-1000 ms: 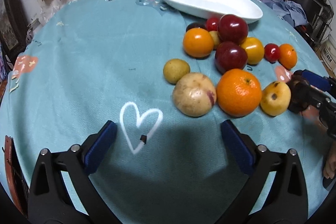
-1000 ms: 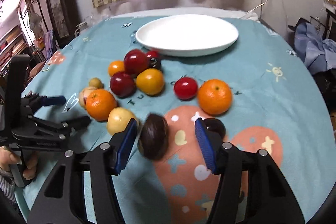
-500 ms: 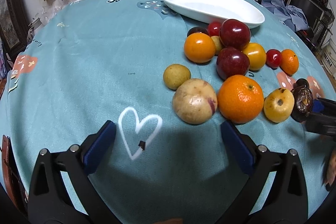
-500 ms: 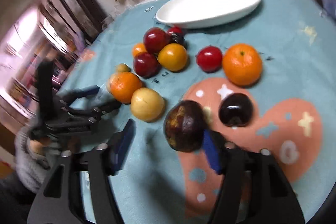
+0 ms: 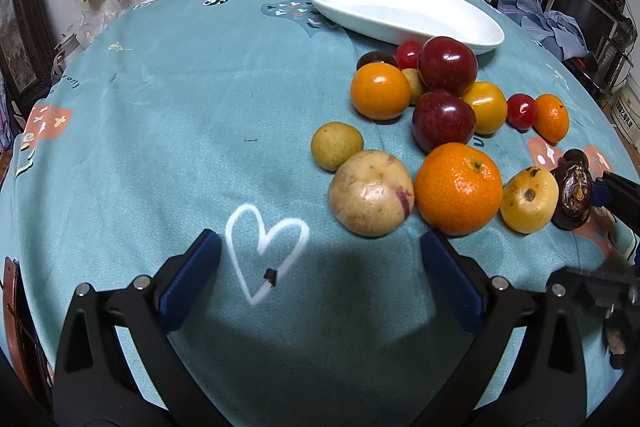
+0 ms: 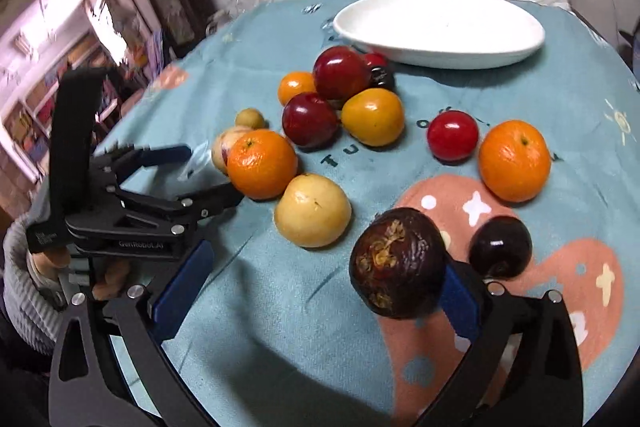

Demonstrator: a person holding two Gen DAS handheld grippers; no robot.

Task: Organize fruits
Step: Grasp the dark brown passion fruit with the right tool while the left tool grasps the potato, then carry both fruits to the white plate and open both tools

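Observation:
Several fruits lie on the teal cloth: an orange, a pale mottled fruit, a yellow fruit, red apples and others. A white oval plate stands behind them, empty. My left gripper is open over the white heart print, just short of the pale fruit and orange. My right gripper is open; a wrinkled dark fruit rests against its right finger, the left finger well clear of it. The left gripper also shows in the right wrist view.
A small dark plum lies right of the wrinkled fruit. Another orange and a red tomato lie toward the table's right side. The teal cloth stretches left of the fruit pile. Furniture stands beyond the table.
My right gripper has swung and tilted to the left, with the wrinkled dark fruit now at its right finger instead of midway. My left gripper has edged slightly toward the fruit.

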